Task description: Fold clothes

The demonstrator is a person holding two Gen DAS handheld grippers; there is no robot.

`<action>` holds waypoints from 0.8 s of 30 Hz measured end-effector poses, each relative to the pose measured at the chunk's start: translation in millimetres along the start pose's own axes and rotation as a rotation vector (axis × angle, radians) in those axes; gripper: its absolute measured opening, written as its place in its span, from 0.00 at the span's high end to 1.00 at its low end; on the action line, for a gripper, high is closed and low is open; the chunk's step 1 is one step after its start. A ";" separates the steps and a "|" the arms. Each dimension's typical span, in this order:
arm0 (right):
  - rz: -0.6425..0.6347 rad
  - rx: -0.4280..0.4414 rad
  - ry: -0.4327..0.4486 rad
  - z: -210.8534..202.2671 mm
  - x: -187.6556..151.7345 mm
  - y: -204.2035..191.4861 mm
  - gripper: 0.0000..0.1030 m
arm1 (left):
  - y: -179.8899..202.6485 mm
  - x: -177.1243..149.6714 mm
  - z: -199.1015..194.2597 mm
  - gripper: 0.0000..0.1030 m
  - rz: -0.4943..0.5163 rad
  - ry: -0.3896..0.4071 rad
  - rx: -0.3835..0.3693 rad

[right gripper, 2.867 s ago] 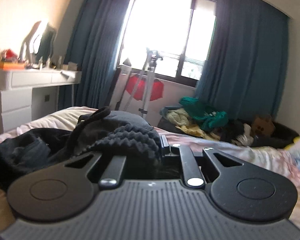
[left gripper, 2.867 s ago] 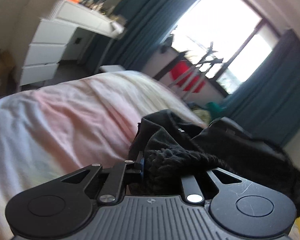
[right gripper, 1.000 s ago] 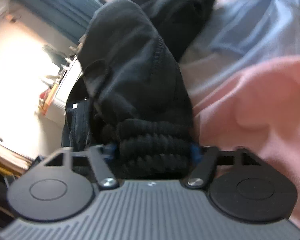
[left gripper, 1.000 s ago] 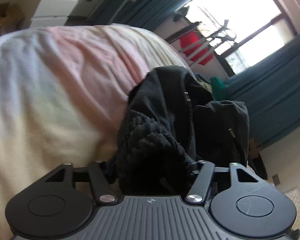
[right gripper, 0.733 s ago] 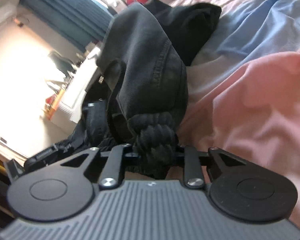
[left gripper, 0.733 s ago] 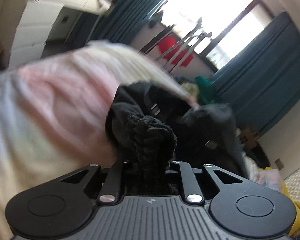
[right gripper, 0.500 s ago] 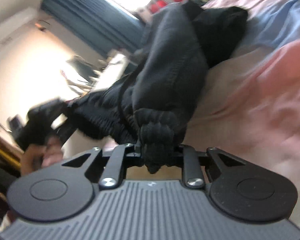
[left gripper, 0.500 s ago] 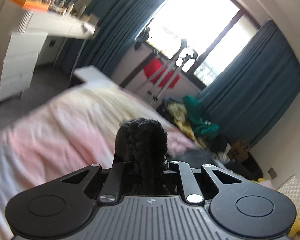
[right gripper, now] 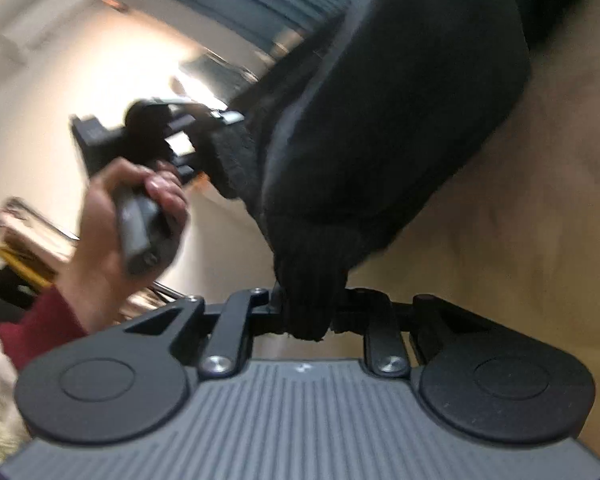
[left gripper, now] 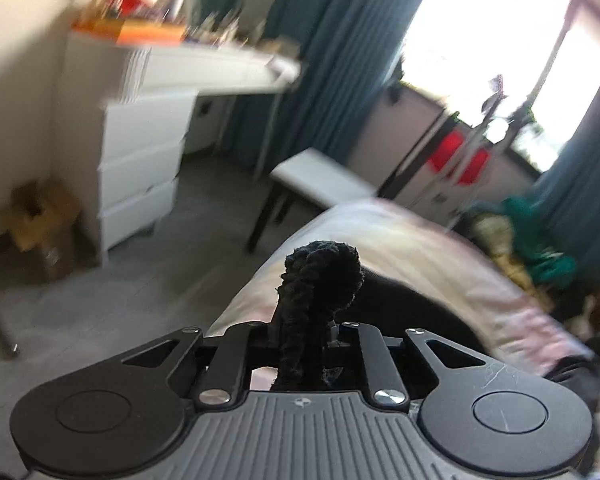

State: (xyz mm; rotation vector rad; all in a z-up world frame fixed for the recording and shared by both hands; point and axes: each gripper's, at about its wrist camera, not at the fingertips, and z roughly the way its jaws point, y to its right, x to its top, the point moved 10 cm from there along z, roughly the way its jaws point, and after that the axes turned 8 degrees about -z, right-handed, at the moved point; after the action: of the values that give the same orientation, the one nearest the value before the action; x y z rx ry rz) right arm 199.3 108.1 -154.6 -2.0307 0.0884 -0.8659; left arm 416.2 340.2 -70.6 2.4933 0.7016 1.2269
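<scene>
A black garment with a ribbed hem hangs between both grippers above the bed. My left gripper (left gripper: 302, 326) is shut on a bunched piece of the ribbed hem (left gripper: 320, 276), and the rest of the garment (left gripper: 416, 316) drapes below it over the bed. My right gripper (right gripper: 306, 312) is shut on another part of the ribbed hem (right gripper: 308, 280), with the garment's body (right gripper: 400, 120) stretching up and away. In the right wrist view the left gripper (right gripper: 140, 132) and the hand holding it (right gripper: 112, 208) are at the upper left, lifted high.
The bed with pale pink and cream sheets (left gripper: 400, 248) lies below. A white drawer unit and desk (left gripper: 140, 120) stand at the left, a white bench (left gripper: 320, 184) beside the bed. A window with blue curtains (left gripper: 340, 60) and a pile of clothes (left gripper: 540, 256) are at the back.
Both grippers closed on the ribbed hem and lifted the garment off the bed. The left gripper swung up and left; the garment now stretches between the two grippers.
</scene>
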 end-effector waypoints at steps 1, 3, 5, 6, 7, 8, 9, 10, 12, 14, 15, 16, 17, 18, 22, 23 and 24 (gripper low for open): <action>0.015 -0.019 -0.030 8.4 -7.0 9.3 0.82 | -9.6 -5.1 13.2 0.84 -0.011 -0.010 0.014; 0.024 -0.016 -0.050 14.9 -15.0 15.1 0.83 | -21.5 -12.3 31.3 0.83 -0.021 -0.022 0.023; -0.005 -0.009 -0.057 13.9 -14.1 10.7 0.83 | -25.8 -16.5 40.2 0.81 -0.016 -0.028 0.011; -0.017 -0.007 -0.062 13.3 -13.6 8.6 0.83 | -27.5 -18.6 34.1 0.77 -0.009 -0.027 0.005; -0.024 -0.008 -0.070 12.3 -13.2 6.7 0.82 | -29.1 -20.8 27.6 0.70 -0.002 -0.025 -0.001; -0.032 -0.010 -0.080 12.0 -11.4 7.1 0.79 | -30.6 -23.0 21.1 0.66 0.005 -0.024 -0.007; -0.041 -0.015 -0.089 13.3 -7.4 11.4 0.79 | -32.2 -25.1 14.5 0.55 0.012 -0.023 -0.013; -0.054 -0.023 -0.098 10.6 -6.3 11.3 0.76 | -31.5 -29.2 7.1 0.40 0.023 -0.027 -0.015; -0.078 -0.041 -0.117 4.1 -7.0 10.1 0.69 | -31.7 -31.2 -11.9 0.27 0.059 -0.007 0.012; -0.118 -0.057 -0.121 -9.6 -7.8 3.4 0.45 | -32.5 -29.6 -44.6 0.16 0.133 0.093 0.064; -0.150 -0.072 -0.107 -20.1 -6.6 -2.1 0.37 | -30.0 -32.5 -57.9 0.09 0.168 0.117 0.077; -0.181 -0.087 -0.092 -30.6 -5.3 -7.7 0.21 | -27.3 -35.4 -71.0 0.06 0.203 0.140 0.090; -0.213 -0.101 -0.077 -41.3 -3.7 -13.2 0.17 | -21.2 -41.8 -85.4 0.06 0.226 0.151 0.096; -0.243 -0.112 -0.060 -52.5 -1.3 -18.6 0.17 | -15.0 -48.3 -99.9 0.06 0.247 0.161 0.101; -0.341 -0.158 0.006 -102.4 16.4 -32.9 0.19 | 13.4 -77.4 -153.4 0.06 0.298 0.188 0.090; -0.368 -0.176 0.025 -115.3 22.3 -35.3 0.19 | 24.1 -88.6 -166.7 0.06 0.303 0.191 0.074; -0.398 -0.193 0.045 -130.2 28.3 -38.4 0.19 | 37.4 -100.6 -178.8 0.06 0.321 0.201 0.055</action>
State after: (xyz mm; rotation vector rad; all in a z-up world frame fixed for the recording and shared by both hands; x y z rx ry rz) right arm 131.8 27.5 -64.3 -2.2497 -0.2230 -1.1880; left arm 232.4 260.4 -13.2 2.6253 0.3907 1.6063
